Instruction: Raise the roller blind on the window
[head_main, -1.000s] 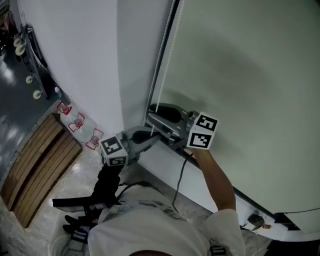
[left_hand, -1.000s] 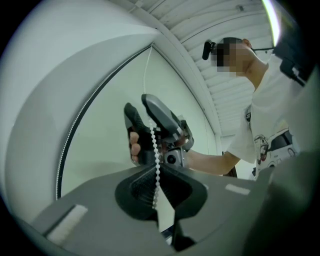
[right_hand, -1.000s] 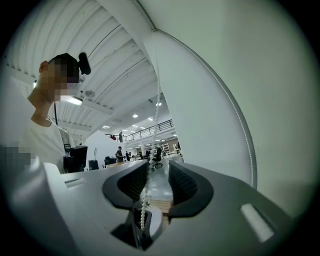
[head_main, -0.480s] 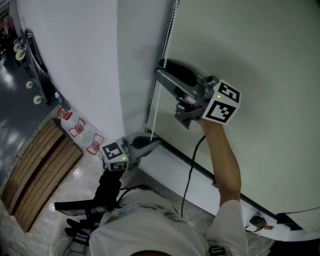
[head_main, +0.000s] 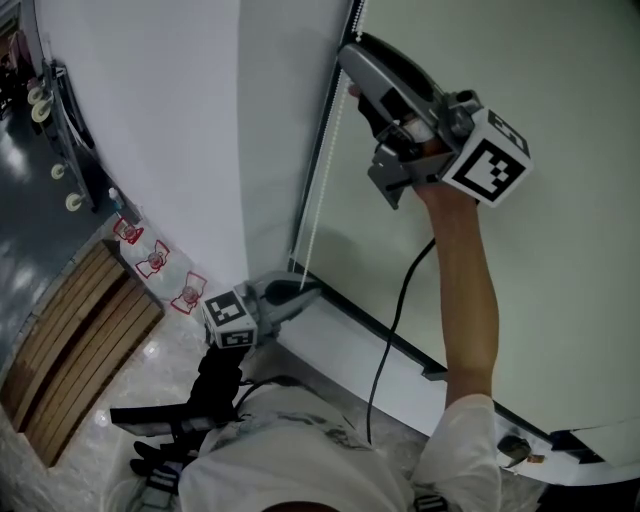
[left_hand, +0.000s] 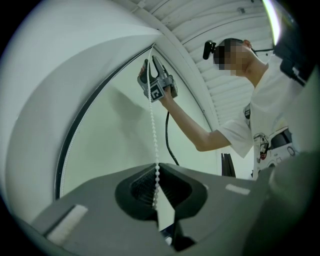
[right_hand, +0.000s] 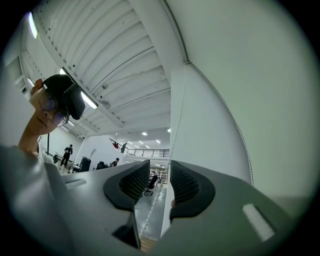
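- Bead chain (head_main: 319, 190) hangs down the lowered roller blind's (head_main: 570, 260) left edge, beside the white wall (head_main: 150, 120).
- Left gripper (head_main: 308, 288), low by the sill (head_main: 330, 335), clamps it.
- Right gripper (head_main: 350, 72), high up, has just been closing; chain untouched between parted jaws.

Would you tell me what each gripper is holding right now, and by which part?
The left gripper pinches the white bead chain low down; the right gripper, its jaws just closing, straddles the chain higher up without gripping it.
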